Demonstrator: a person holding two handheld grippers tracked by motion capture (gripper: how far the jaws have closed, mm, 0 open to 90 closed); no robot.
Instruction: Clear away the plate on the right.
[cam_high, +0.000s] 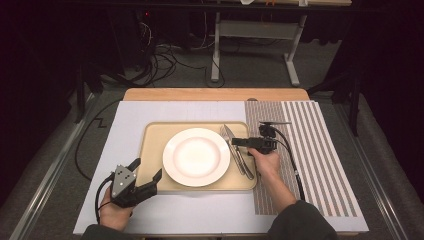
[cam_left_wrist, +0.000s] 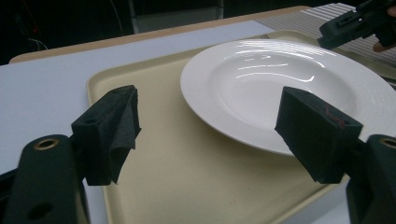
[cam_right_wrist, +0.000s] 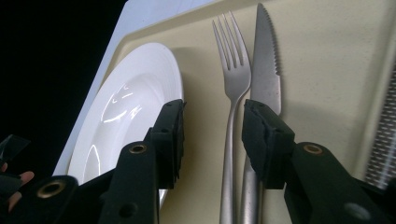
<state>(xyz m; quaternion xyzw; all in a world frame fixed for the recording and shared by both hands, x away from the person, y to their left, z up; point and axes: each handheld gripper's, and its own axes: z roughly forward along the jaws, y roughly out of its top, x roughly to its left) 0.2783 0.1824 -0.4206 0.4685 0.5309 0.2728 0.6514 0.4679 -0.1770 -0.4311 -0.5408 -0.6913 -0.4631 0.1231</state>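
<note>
Table (cam_high: 150, 215) with white board, striped mat (cam_high: 310, 150) on its right side. Beige tray (cam_high: 152, 150) sits mid-board, white plate (cam_high: 196, 156) centred on it, empty. Fork (cam_right_wrist: 232, 93) and knife (cam_right_wrist: 266, 79) lie side by side on tray right of plate. Left gripper (cam_high: 148, 176) at tray's near-left corner, jaws spread wide, holding nothing. Right gripper (cam_high: 234, 142) hovers over the fork handle, jaws partly apart, straddling fork, not pinching it.

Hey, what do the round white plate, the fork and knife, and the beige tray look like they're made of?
The round white plate looks like glazed ceramic: glossy streaks of light. The silver fork and serrated knife look like brushed metal, probably stainless steel. The beige tray seems matte plastic, though that's less certain.
</note>
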